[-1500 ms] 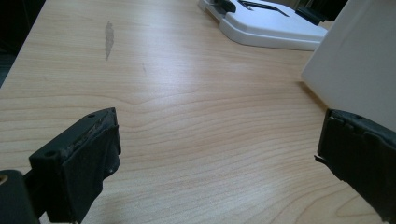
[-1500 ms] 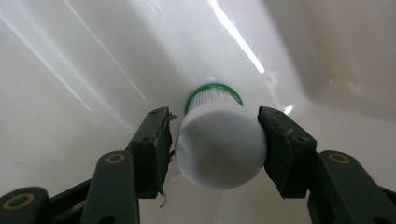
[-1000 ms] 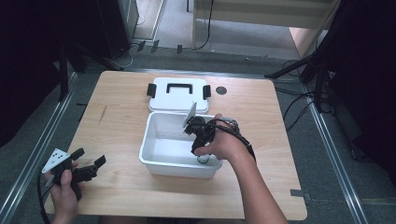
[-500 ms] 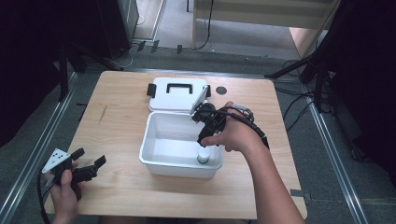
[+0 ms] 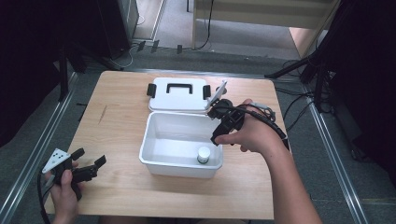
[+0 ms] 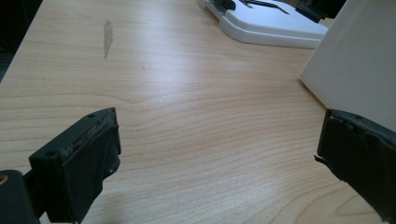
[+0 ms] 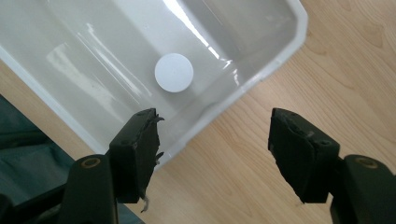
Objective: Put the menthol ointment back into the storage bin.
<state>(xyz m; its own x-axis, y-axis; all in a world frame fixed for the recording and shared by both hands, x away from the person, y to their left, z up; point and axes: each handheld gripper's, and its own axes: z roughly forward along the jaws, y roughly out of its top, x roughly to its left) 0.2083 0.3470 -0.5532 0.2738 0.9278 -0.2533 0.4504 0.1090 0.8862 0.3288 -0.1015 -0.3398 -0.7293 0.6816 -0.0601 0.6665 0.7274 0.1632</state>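
A small white-capped jar point(image 5: 203, 154) stands in the white bin's point(image 5: 161, 163) near right corner; both grippers point(image 5: 87, 168) point(image 5: 218, 122) gape empty.

no readable text, labels, brands, numbers or signs on anything in these views

Bin point(image 5: 161, 140) sits mid-bench point(image 5: 121, 116); lid point(image 5: 180, 94) lies flat just behind it on the far side, touching or nearly so; small capped container point(image 5: 203, 154) stands inside bin at its near right corner; right gripper point(image 5: 223, 122) above bin's right rim; left gripper point(image 5: 88, 169) at near left corner, well apart from bin.
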